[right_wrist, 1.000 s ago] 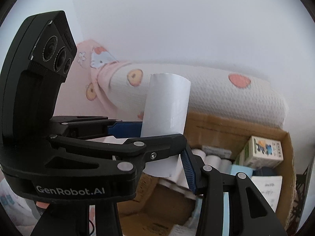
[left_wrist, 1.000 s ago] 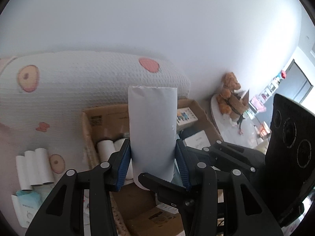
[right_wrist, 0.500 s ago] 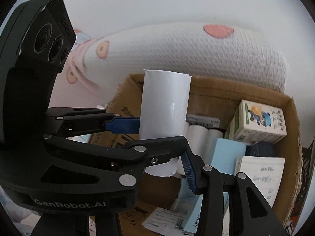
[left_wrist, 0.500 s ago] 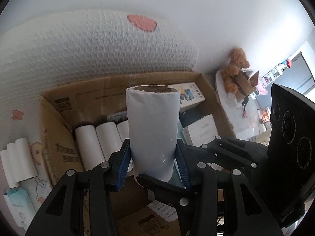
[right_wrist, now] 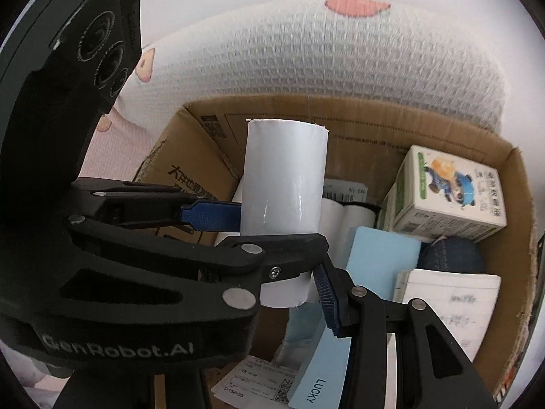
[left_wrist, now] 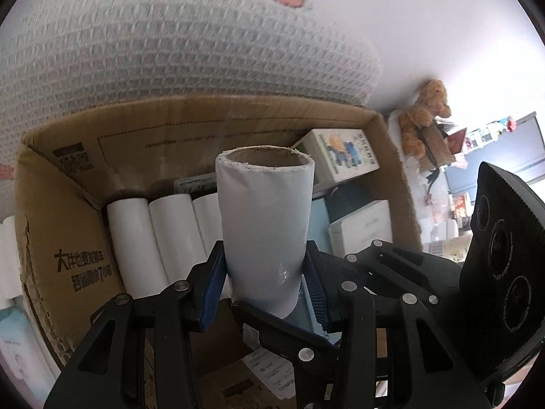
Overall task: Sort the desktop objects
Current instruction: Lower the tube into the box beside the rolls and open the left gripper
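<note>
- White roll (left_wrist: 265, 225) upright over the open cardboard box (left_wrist: 51, 225), cardboard core visible at its top; its lower end is hidden behind gripper links.
- Left gripper (left_wrist: 265, 283) clamps the roll, blue pads (left_wrist: 213, 286) pressed to both sides.
- Right gripper (right_wrist: 272, 255): in its own view only one blue finger (right_wrist: 327, 293) is visible, beside the roll's base. Its other finger is out of frame; can't tell if it's gripping.
- Box holds three white rolls (left_wrist: 150, 238) lying side by side, a cartoon-print carton (right_wrist: 449, 194), a notebook (right_wrist: 449, 306), and a blue "LUCKY" card (right_wrist: 320, 375), partly blocked.
- Waffle-weave blanket (left_wrist: 170, 51) behind the box, blurred.
</note>
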